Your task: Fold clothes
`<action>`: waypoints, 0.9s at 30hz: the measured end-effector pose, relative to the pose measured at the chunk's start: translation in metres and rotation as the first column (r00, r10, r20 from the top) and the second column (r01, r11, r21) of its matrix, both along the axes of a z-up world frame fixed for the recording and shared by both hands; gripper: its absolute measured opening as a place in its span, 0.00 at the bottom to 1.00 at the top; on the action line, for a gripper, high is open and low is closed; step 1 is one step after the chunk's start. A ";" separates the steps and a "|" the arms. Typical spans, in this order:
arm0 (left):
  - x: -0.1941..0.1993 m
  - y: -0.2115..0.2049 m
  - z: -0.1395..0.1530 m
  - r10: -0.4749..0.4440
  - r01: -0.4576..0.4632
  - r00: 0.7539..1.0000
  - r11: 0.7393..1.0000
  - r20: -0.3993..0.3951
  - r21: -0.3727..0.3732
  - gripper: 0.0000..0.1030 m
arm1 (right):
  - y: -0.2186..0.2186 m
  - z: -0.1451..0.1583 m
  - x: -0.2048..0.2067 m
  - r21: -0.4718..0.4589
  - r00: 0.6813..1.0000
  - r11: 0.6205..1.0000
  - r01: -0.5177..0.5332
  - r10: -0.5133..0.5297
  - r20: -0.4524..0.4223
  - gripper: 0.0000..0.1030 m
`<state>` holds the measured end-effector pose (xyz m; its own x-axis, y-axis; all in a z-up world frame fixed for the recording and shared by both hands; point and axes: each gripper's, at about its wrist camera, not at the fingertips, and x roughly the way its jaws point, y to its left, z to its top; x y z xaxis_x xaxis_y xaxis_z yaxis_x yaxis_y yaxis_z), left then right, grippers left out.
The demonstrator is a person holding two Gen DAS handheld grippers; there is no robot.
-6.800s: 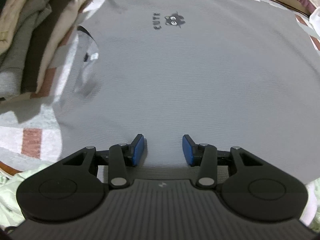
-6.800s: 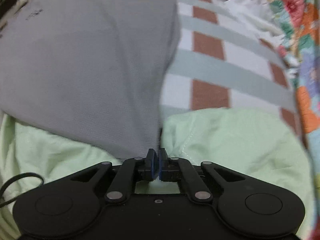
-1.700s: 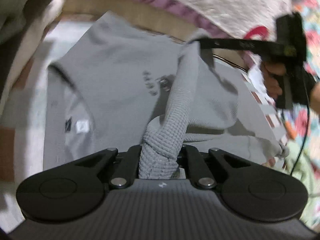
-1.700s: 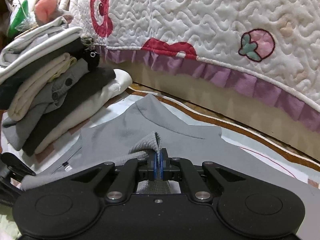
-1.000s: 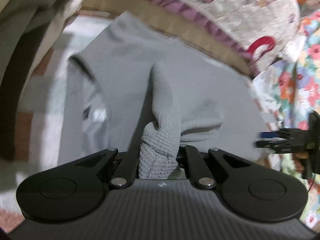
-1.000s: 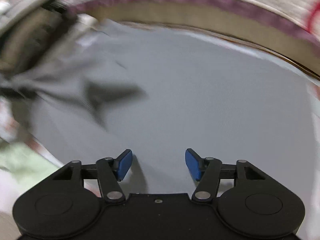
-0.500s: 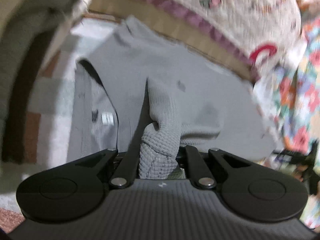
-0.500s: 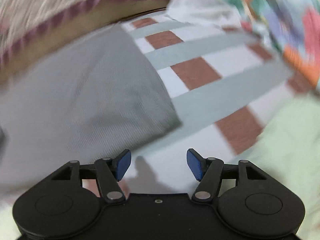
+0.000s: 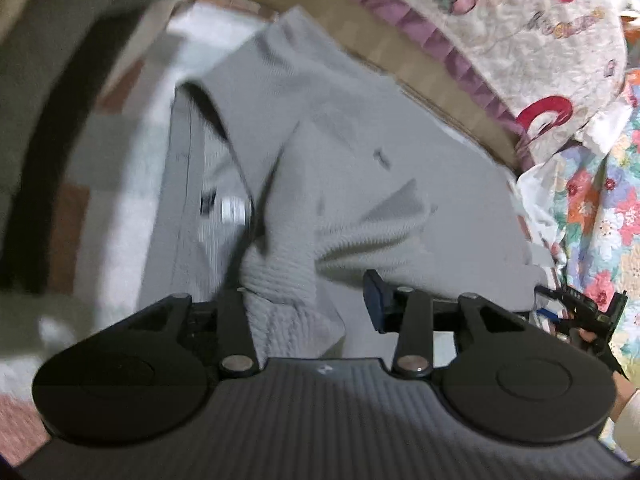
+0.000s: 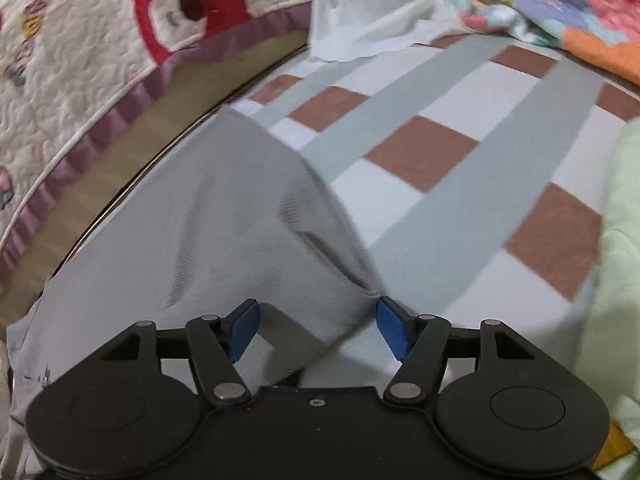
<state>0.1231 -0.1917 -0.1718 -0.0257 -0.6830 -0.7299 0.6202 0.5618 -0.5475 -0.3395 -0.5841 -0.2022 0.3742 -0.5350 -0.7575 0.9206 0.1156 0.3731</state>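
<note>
We see the checked blanket spread wide, the gray shirt lying on it toward nine o'clock. Our left claw is opening, bunched shirt cloth between its jaws; our right claw widens around the shirt's corner.

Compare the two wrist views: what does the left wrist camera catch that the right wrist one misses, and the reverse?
Left only: the stack of folded clothes, the shirt's neck label, a bunched fold between the opening left gripper, and the right gripper far off. Right only: the checked blanket, the pale green cloth, and a shirt corner between the right gripper's opening jaws. Both: the grey shirt and the quilt.
</note>
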 end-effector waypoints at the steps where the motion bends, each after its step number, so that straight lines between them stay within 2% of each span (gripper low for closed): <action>1: -0.004 -0.003 -0.005 -0.028 0.028 1.000 0.999 0.005 0.026 0.38 | 0.000 0.000 0.006 -0.025 0.999 1.000 -0.017 0.016 -0.030 0.70; 2: -0.009 -0.006 -0.005 -0.047 0.045 0.998 0.998 0.042 0.051 0.30 | -0.001 0.000 0.012 -0.049 0.998 0.998 -0.035 0.032 -0.060 0.64; 3: -0.013 -0.009 -0.006 -0.068 0.062 0.995 0.995 0.079 0.076 0.16 | -0.002 0.001 0.018 -0.070 0.995 0.996 -0.054 0.048 -0.088 0.18; 4: -0.018 -0.012 -0.005 -0.089 0.077 0.989 0.992 0.118 0.099 0.01 | -0.006 0.002 0.023 -0.073 0.992 0.994 -0.078 0.070 -0.102 0.16; 5: -0.023 -0.010 0.002 -0.106 0.092 0.980 0.991 0.169 0.094 0.01 | -0.005 0.008 0.022 -0.084 0.994 0.995 -0.060 0.053 -0.093 0.16; 6: -0.025 -0.004 0.011 -0.106 0.098 0.978 0.994 0.178 0.051 0.01 | -0.004 0.014 0.021 -0.105 0.996 0.993 -0.044 0.034 -0.088 0.15; 8: -0.023 0.012 0.027 -0.074 0.082 0.993 0.994 0.093 -0.078 0.01 | 0.000 0.031 0.017 -0.158 0.994 0.987 -0.023 0.005 -0.113 0.15; 10: -0.026 0.029 0.040 -0.056 0.060 0.998 0.981 0.029 -0.182 0.01 | 0.000 0.044 0.008 -0.177 0.991 0.984 -0.006 -0.019 -0.136 0.15; 12: -0.038 0.040 0.046 -0.048 0.056 0.998 0.982 0.047 -0.183 0.01 | 0.001 0.052 -0.004 -0.166 0.989 0.986 -0.007 -0.018 -0.146 0.14; 14: -0.054 0.049 0.055 -0.062 0.077 0.994 0.980 0.088 -0.183 0.01 | 0.008 0.059 -0.008 -0.173 0.983 0.984 -0.049 0.017 -0.185 0.14; 18: -0.074 0.059 0.076 -0.117 0.143 0.984 0.969 0.134 -0.203 0.01 | 0.017 0.068 -0.009 -0.183 0.976 0.981 -0.070 0.029 -0.217 0.14; 20: -0.082 0.063 0.084 -0.132 0.156 0.982 0.971 0.138 -0.183 0.01 | 0.019 0.073 -0.009 -0.195 0.972 0.978 -0.072 0.025 -0.234 0.14; 23: -0.094 0.075 0.097 -0.137 0.162 0.981 0.968 0.135 -0.193 0.01 | 0.026 0.086 -0.012 -0.221 0.968 0.973 -0.071 0.013 -0.252 0.14; 27: -0.111 0.096 0.095 -0.128 0.139 0.989 0.974 0.068 -0.181 0.01 | 0.052 0.107 -0.026 -0.247 0.950 0.966 -0.072 -0.008 -0.311 0.14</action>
